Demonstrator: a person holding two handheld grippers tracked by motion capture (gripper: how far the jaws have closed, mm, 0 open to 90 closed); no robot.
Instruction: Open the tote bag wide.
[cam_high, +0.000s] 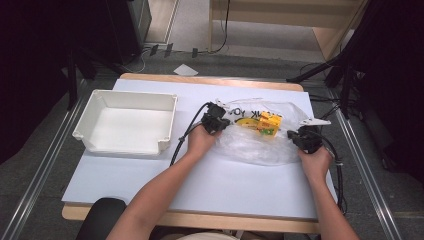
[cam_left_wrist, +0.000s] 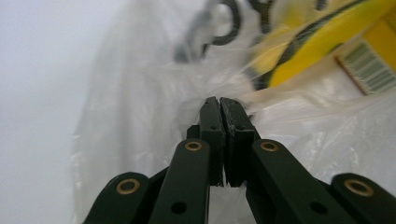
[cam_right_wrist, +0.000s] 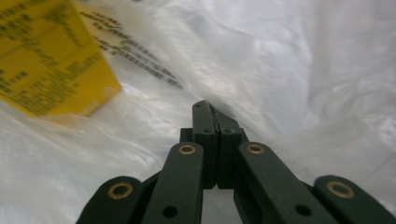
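Tray (cam_high: 102, 120), white plastic and empty, sits at the surface's left edge. Left claw (cam_high: 218, 118) pinches the clear plastic bag (cam_high: 250, 145) mid-surface; yellow boxes (cam_high: 269, 125) lie inside. Right claw (cam_high: 300, 137) clamps the bag's right side. Unloading appears not yet begun.

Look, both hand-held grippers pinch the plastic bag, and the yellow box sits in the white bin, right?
Not quite. The high view shows the yellow box inside the plastic bag, not the white bin. The left hand-held gripper and right hand-held gripper do pinch the bag.
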